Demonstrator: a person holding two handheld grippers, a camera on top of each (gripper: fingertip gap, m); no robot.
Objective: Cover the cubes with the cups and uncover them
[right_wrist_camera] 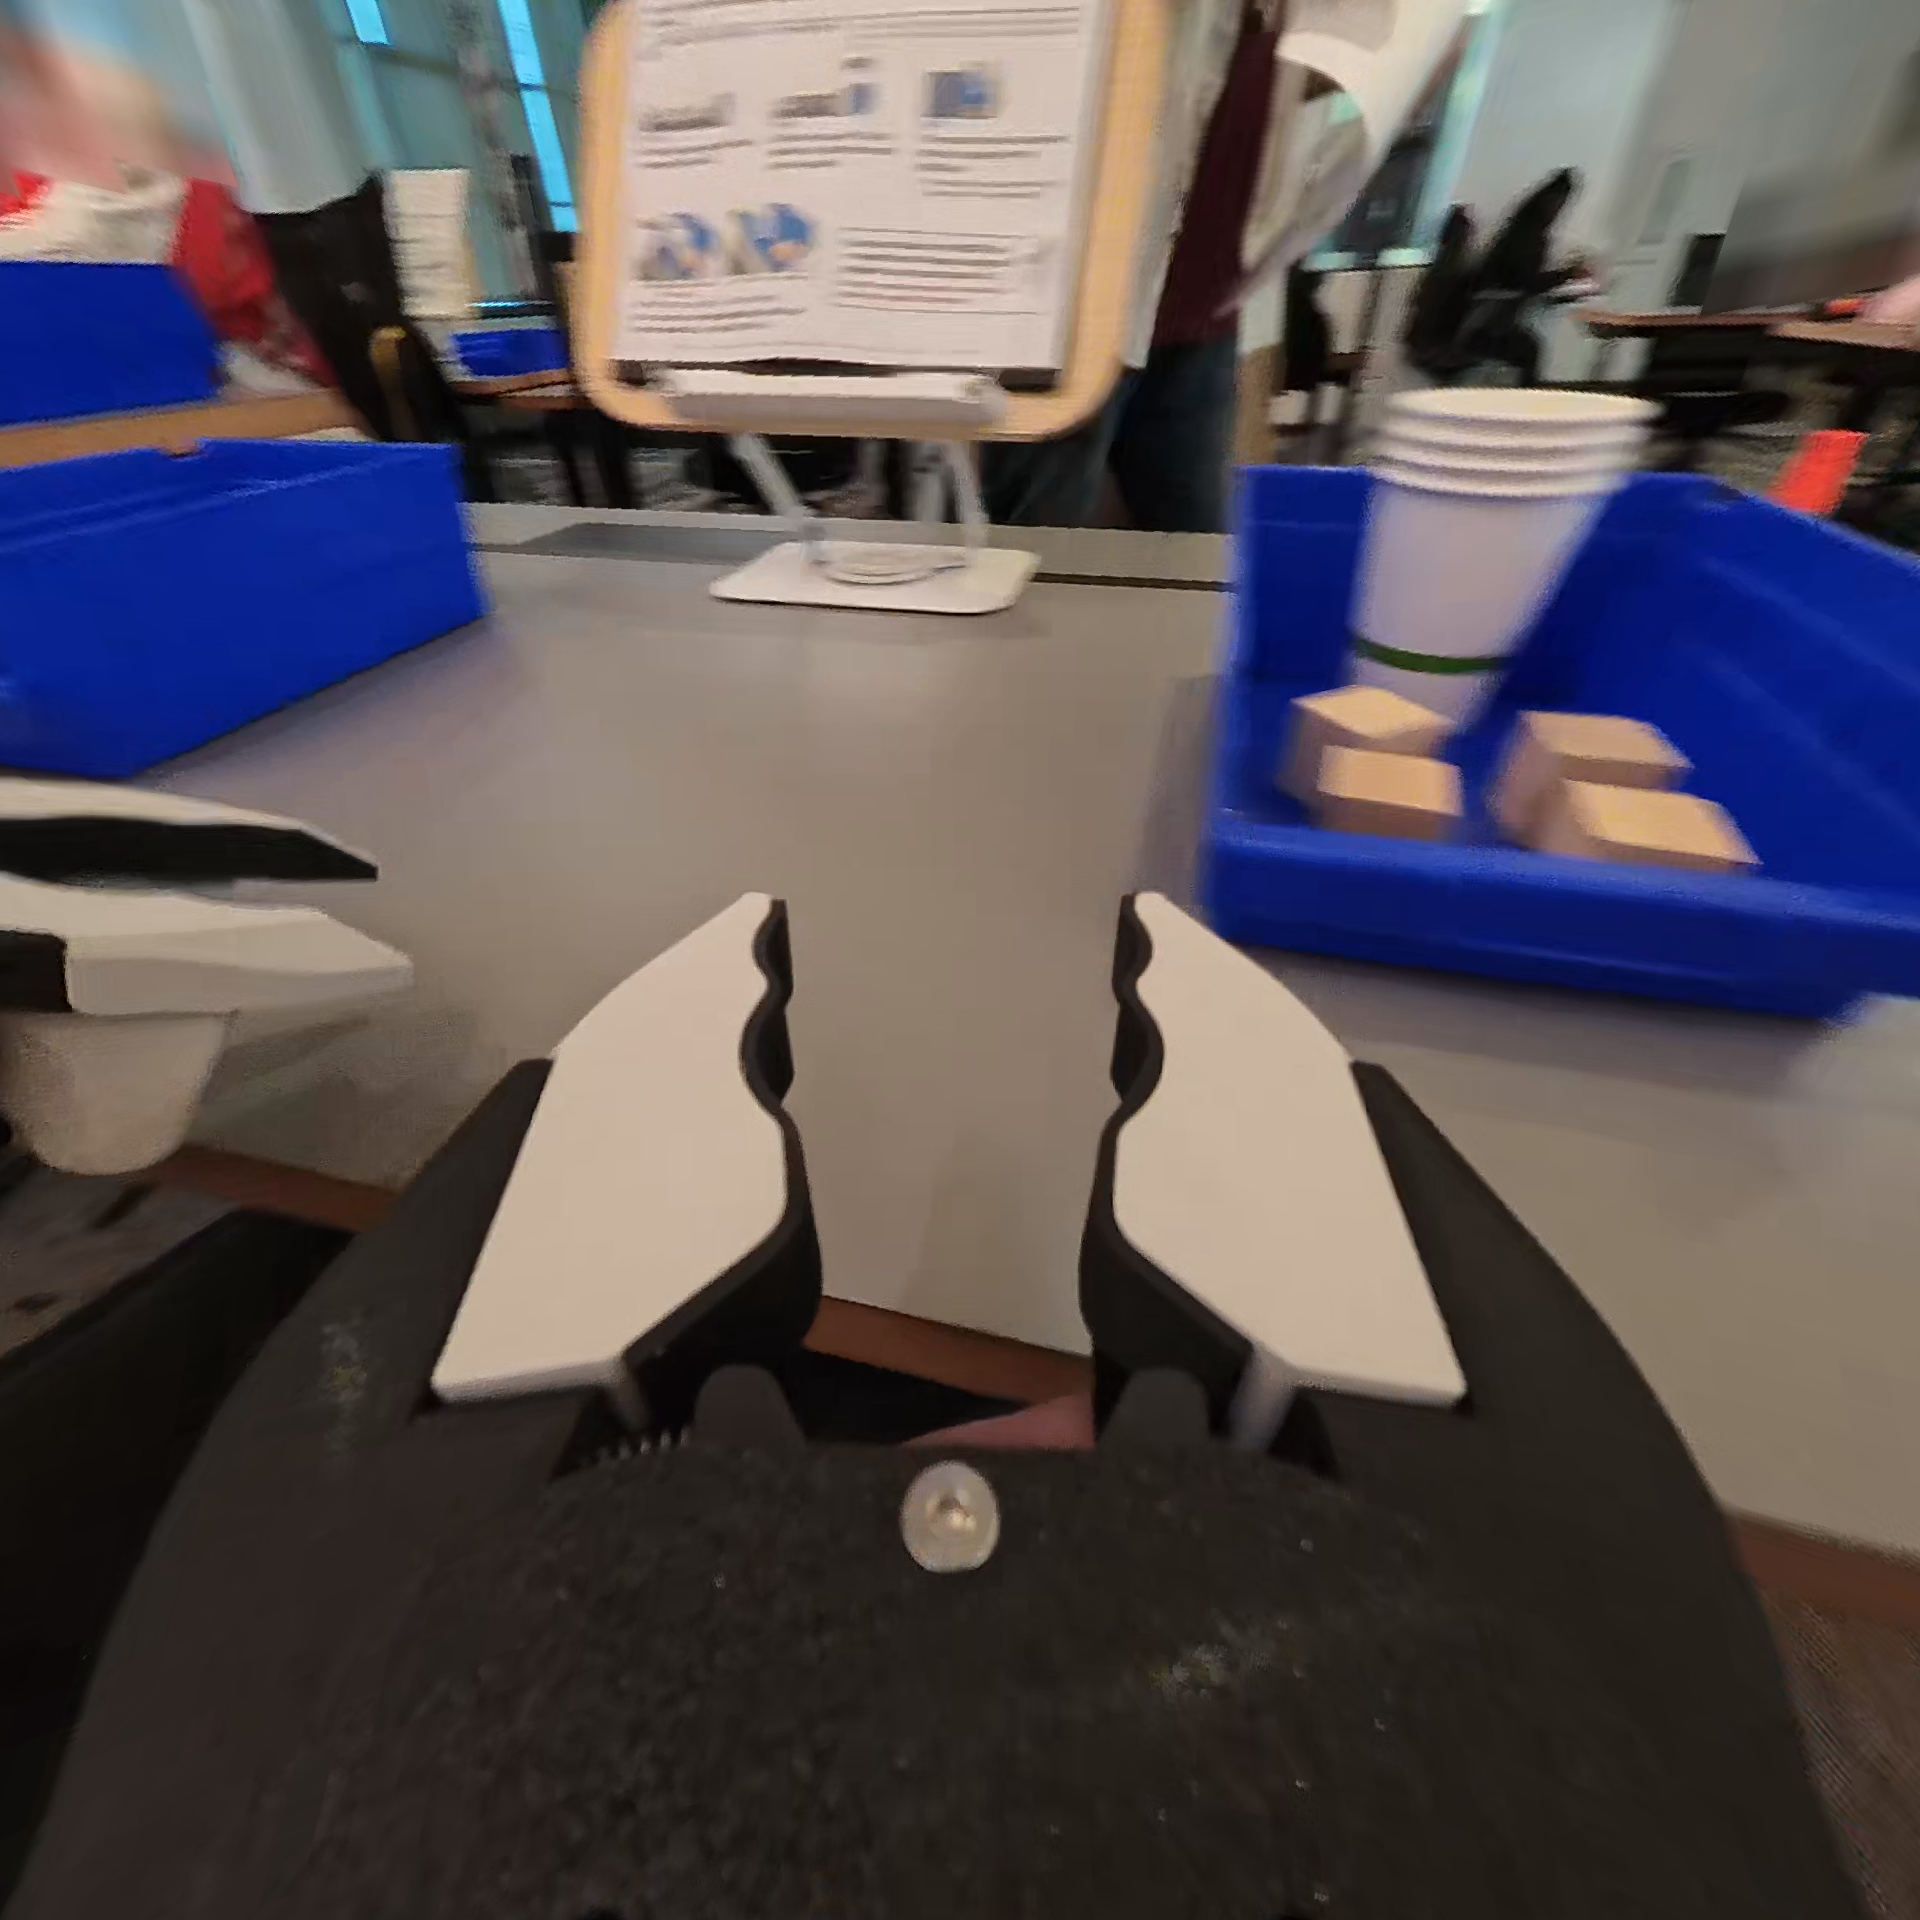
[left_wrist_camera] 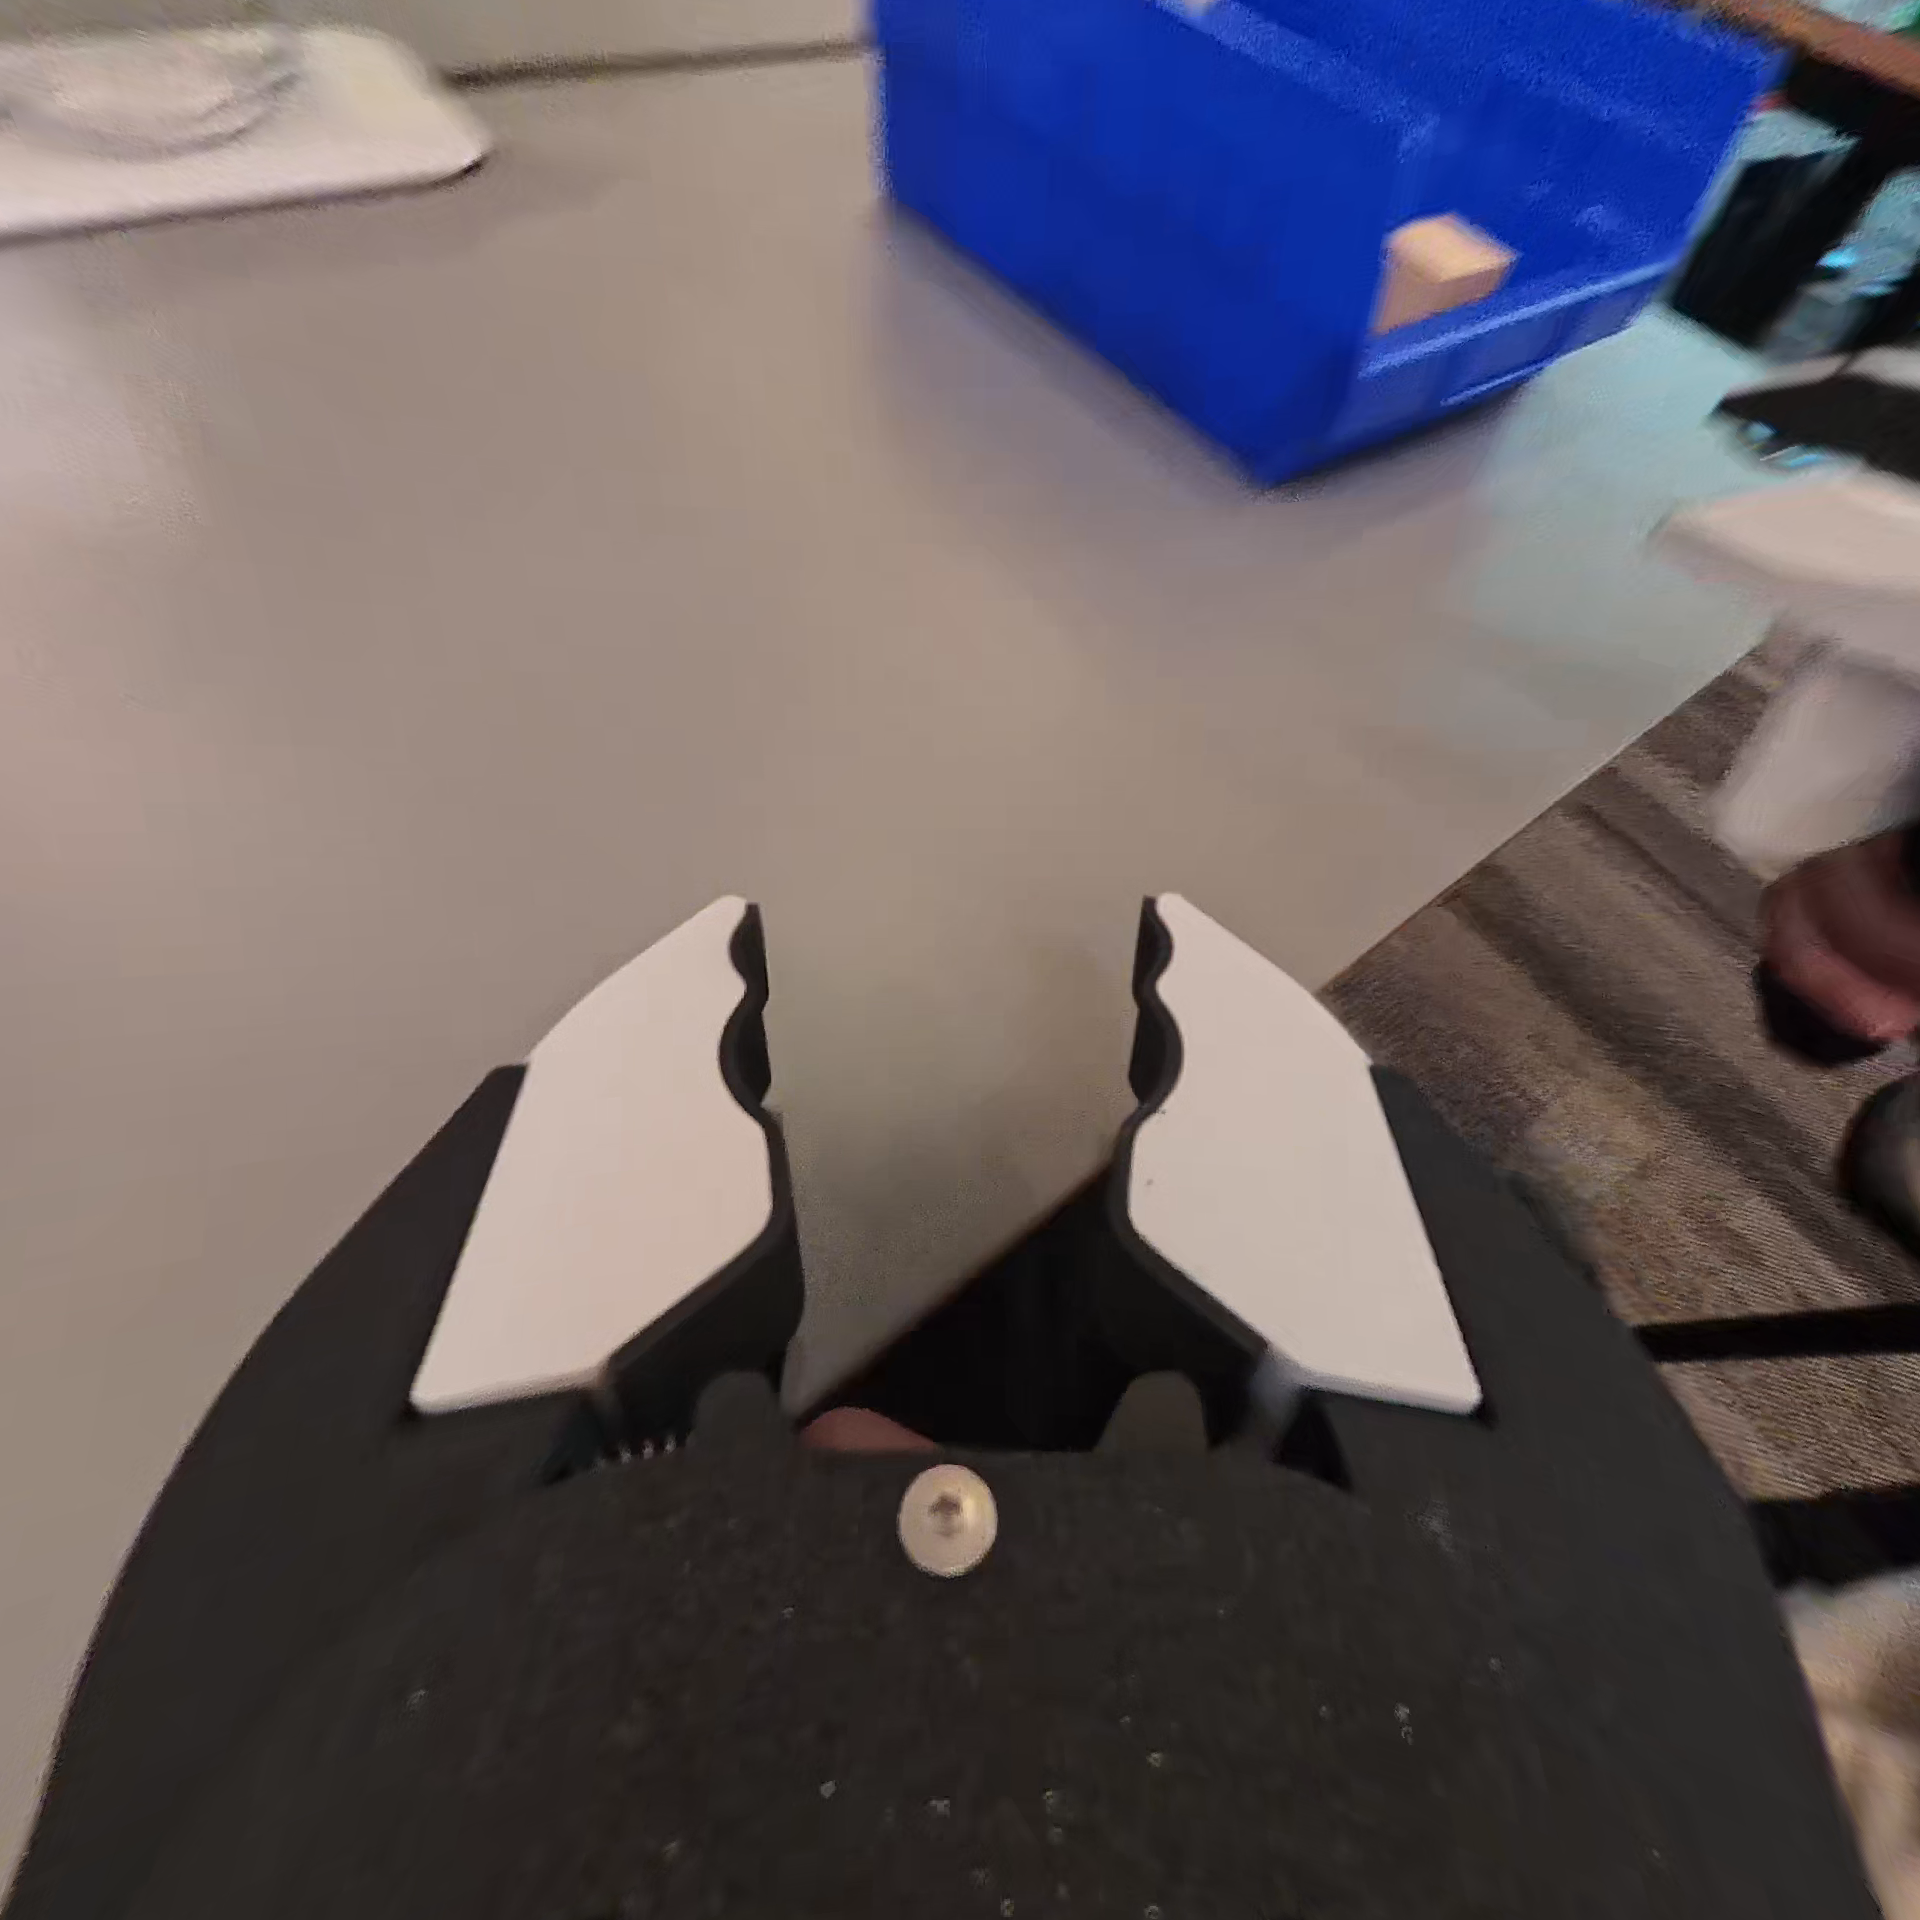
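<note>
Grey table (right_wrist_camera: 883, 727) runs wide and bare through the middle; its brown front edge shows just under both grippers, with striped carpet (left_wrist_camera: 1558, 1039) beyond the corner in the left wrist view. Both views are motion-blurred.

Right gripper (right_wrist_camera: 951, 914): jaws apart, nothing between them, poised over the table's near edge. Open surface ahead of it up to a white stand base (right_wrist_camera: 873, 577) carrying a framed sheet (right_wrist_camera: 852, 187) at the far side.

Left gripper (left_wrist_camera: 951, 914): jaws apart, empty, over the near corner of the table. In the right wrist view it shows at the left margin (right_wrist_camera: 384, 914), fingers pointing inward.

Blue bin (right_wrist_camera: 1558, 925) sits on the table, forward and right of the right gripper, low front wall facing it. Inside: a stack of white paper cups (right_wrist_camera: 1475, 540), mouths up, green band near the bottom, leaning slightly, at the back of the bin. In front of the stack, four pale wooden cubes (right_wrist_camera: 1382, 790) lie in two close pairs on the bin floor. Nothing is covered.

Second blue bin (right_wrist_camera: 229, 603) at the left, well apart from the first. People and chairs beyond the far edge, blurred.
</note>
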